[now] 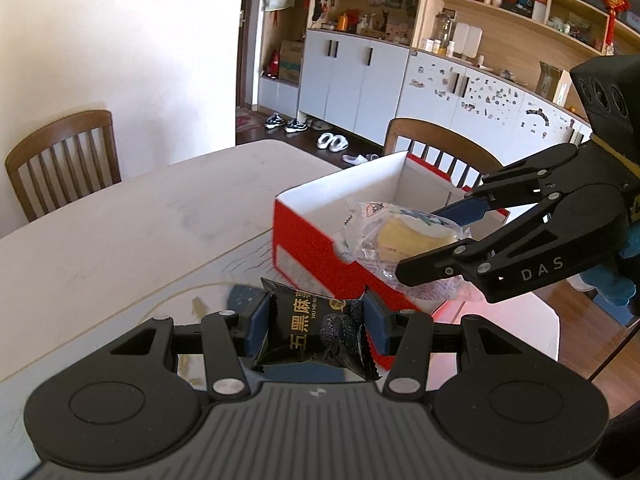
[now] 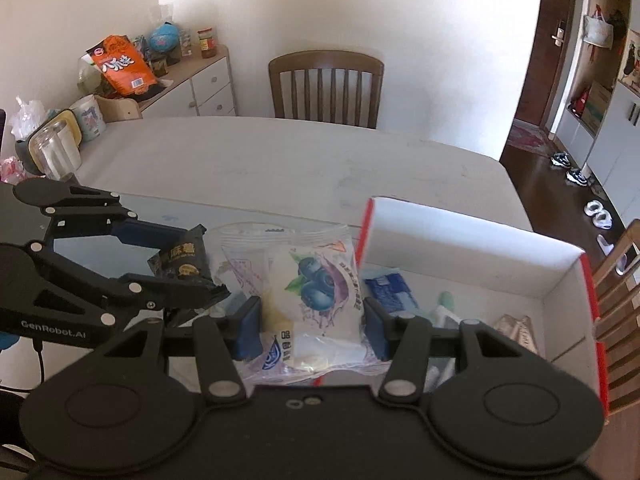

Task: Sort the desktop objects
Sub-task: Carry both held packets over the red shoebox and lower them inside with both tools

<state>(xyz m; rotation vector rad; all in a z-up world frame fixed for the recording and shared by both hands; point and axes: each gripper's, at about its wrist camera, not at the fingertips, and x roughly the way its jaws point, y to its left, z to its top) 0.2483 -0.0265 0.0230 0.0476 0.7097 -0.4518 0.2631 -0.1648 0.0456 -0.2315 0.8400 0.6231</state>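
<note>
Both tools loaded: left tool (image 1: 316, 326) pinching the black snack packet (image 1: 320, 330), right tool (image 2: 312, 326) pinching the clear blueberry packet (image 2: 308, 296). Red-and-white box (image 2: 472, 232) just ahead, several items already inside. Two drops left.

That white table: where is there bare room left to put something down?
The table is bare between the far chair and the red-and-white box. It is crowded at its left end, by the glass jar and mug. Inside the box, packets cover the near floor; its far corner looks free.
</note>
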